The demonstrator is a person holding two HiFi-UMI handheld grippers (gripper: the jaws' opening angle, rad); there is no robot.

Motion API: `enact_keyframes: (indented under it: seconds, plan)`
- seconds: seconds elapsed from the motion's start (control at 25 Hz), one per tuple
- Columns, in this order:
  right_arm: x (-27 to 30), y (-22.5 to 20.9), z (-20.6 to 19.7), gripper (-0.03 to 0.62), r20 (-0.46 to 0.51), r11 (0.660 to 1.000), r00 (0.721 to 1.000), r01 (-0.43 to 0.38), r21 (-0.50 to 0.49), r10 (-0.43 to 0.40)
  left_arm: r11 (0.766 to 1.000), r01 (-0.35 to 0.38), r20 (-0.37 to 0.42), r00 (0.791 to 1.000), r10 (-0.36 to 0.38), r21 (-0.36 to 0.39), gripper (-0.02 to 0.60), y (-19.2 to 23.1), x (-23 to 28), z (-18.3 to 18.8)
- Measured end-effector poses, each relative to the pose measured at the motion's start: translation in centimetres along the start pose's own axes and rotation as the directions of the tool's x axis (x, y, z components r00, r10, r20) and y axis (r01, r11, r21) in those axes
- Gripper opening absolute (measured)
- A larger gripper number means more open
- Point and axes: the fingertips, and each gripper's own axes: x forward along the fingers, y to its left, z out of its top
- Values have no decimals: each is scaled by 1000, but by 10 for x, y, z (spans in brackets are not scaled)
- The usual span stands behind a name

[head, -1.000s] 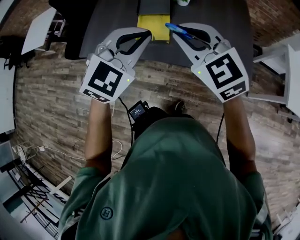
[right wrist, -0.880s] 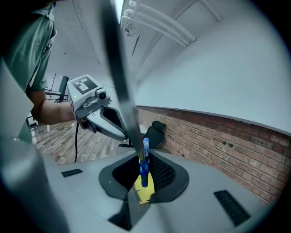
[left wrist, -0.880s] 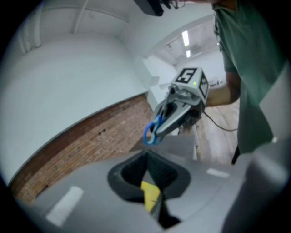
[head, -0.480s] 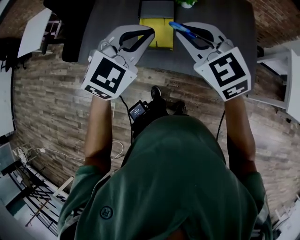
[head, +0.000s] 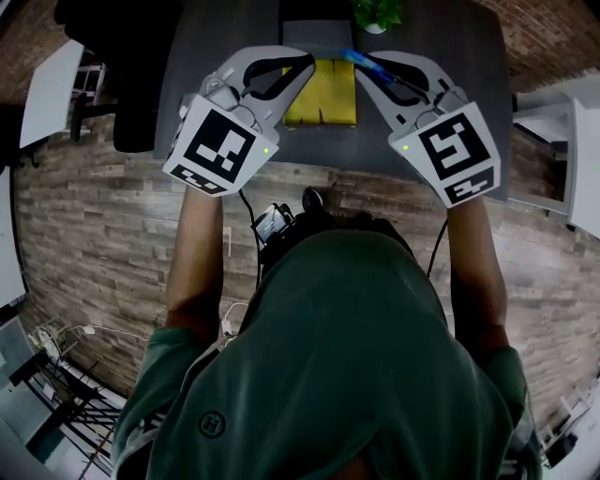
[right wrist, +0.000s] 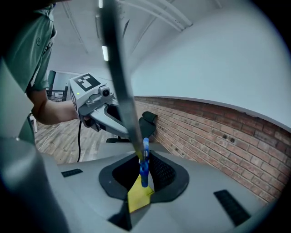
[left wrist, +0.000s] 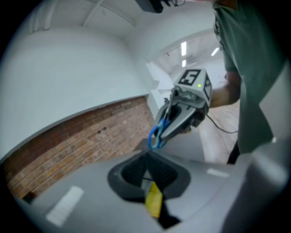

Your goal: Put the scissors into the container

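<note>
1. The blue-handled metal scissors (head: 361, 62) are off the table, clamped in the right gripper (head: 369, 67). The blue handle loops project past the jaw tips. The blade runs back between the jaws toward that gripper's camera.
2. Change: one second ago the scissors stood at 3 o'clock of the yellow rectangular container (head: 323, 94), level with its right edge. In the head view they now lie at 1 o'clock of its centre, over its far right corner. The grip itself is unchanged.
3. Change: the container was partly cut off at the top of the head view. It now shows whole, between the two grippers.
4. The left gripper (head: 296, 64) has its jaws together with nothing between them. It has advanced alongside and now sits at 11 o'clock of the container.
5. The dark grey table (head: 206, 47) carries the container. A small green potted plant (head: 378, 13) has come into view at 12 o'clock, beyond the container.
6. Meaning for the task: the carry appears nearly complete and the scissors are not yet in the container. The remaining work is judged to be a descent into the container and a release. The height above its rim cannot be read from these views.
</note>
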Motion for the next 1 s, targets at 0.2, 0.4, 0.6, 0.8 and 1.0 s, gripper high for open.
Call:
enact_keyframes:
  seconds: [0.2, 0.4, 0.6, 0.8, 1.0]
  plan:
    - [21, -8, -4, 44, -31, 999, 999, 30, 20, -29, 999, 36, 26, 999, -36, -4, 2, 19, 12, -15]
    - [35, -28, -19, 44, -57, 999, 998, 15, 38, -13, 998, 54, 25, 998, -53, -30, 2, 32, 38, -23]
    - [51, -49, -36, 44, -56, 998, 998, -33, 49, 36, 997, 50, -14, 999, -51, -62, 2, 41, 66, -33]
    - [74, -72, -50, 44, -37, 993, 993, -107, 53, 110, 996, 15, -67, 998, -21, -89, 2, 59, 93, -42]
    - [100, -83, -68, 44, -29, 984, 985, -167, 56, 169, 992, -34, -125, 992, 19, -120, 2, 70, 109, -64]
